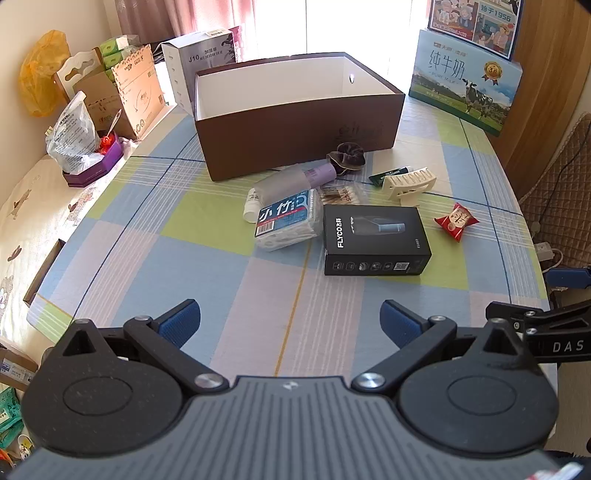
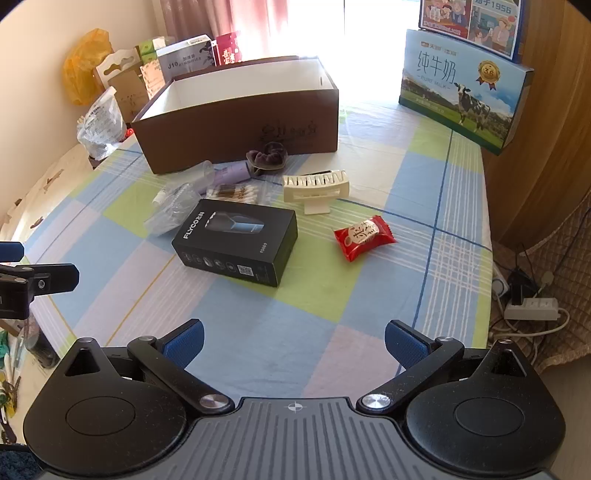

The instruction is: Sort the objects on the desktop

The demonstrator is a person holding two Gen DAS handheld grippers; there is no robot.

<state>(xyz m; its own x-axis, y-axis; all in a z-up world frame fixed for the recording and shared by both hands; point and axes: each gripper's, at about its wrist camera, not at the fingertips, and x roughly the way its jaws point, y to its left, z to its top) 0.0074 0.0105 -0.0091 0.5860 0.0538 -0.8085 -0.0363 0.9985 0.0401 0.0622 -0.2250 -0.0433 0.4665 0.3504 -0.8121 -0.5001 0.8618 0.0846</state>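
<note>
Clutter lies before the brown box (image 1: 295, 147) on the bench (image 1: 184, 258); left tool (image 1: 290, 314) and right tool (image 2: 293, 338) both gape wide, holding nothing

Brown box (image 1: 295, 133), pastel checked tablecloth (image 1: 207, 251)

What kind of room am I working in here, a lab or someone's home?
Most likely a home dining or living room: a table under a checked tablecloth, pink curtains at a bright window, a milk carton case and household clutter along the wall.
</note>
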